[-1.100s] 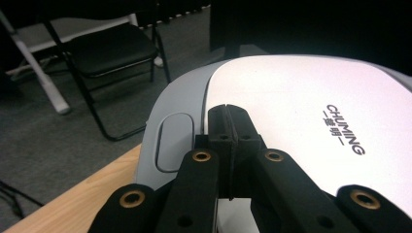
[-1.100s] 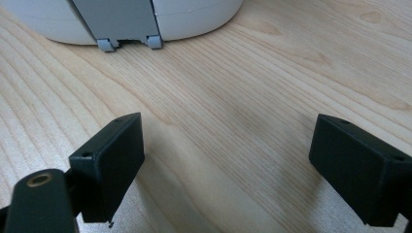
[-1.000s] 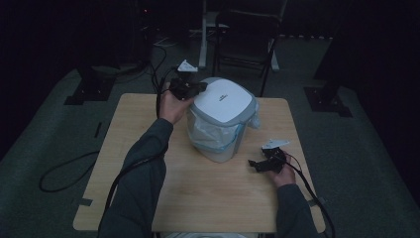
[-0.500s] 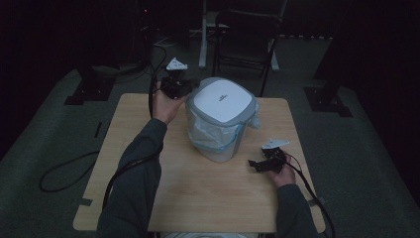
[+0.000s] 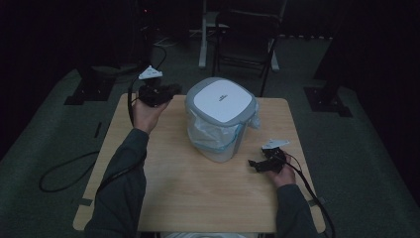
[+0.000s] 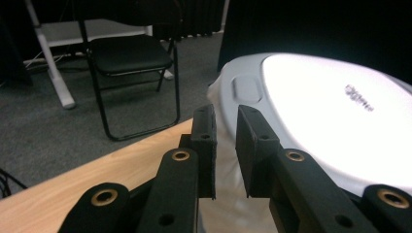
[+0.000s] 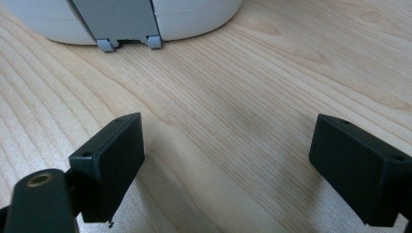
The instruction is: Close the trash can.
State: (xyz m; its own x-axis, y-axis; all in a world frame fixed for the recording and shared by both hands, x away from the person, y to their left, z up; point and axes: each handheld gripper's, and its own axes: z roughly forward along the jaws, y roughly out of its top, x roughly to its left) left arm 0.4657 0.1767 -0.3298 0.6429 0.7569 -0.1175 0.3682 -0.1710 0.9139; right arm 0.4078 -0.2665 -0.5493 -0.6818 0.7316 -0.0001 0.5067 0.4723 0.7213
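The lidded bin [image 5: 221,119] stands mid-tabletop, a little toward the far edge, its white lid [image 6: 335,111] shut and a plastic liner [image 5: 210,136] bunched under the rim. The left gripper [image 5: 171,90] hangs raised near the far left corner, just beside the bin's rim, jaws nearly pressed together with a thin gap and nothing between them. The right gripper [image 5: 253,164] sits low near the right edge, jaws spread wide over bare wood [image 7: 233,97], the bin's grey foot piece [image 7: 127,26] ahead of it. A folding chair [image 6: 128,58] stands on the floor beyond the far edge.
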